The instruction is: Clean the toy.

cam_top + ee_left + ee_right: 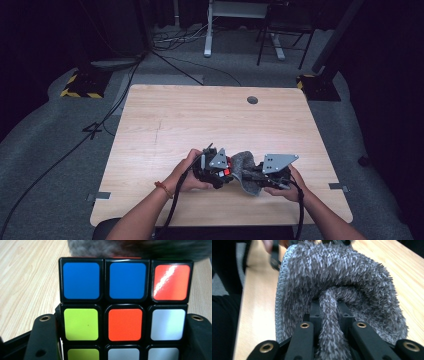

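I am clamping the black-framed, colour-stickered puzzle cube [125, 307] in the left hand-held gripper [216, 170], just above the pale wooden surface [200, 115], so it is staying steady while the right hand-held gripper [272, 172], pinched on a fuzzy grey cloth [342, 285], is pressing against its face for wiping.

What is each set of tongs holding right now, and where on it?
The left tongs clamp the puzzle cube by two opposite side faces, low on the cube. The right tongs pinch a gathered fold of the grey fuzzy cloth.
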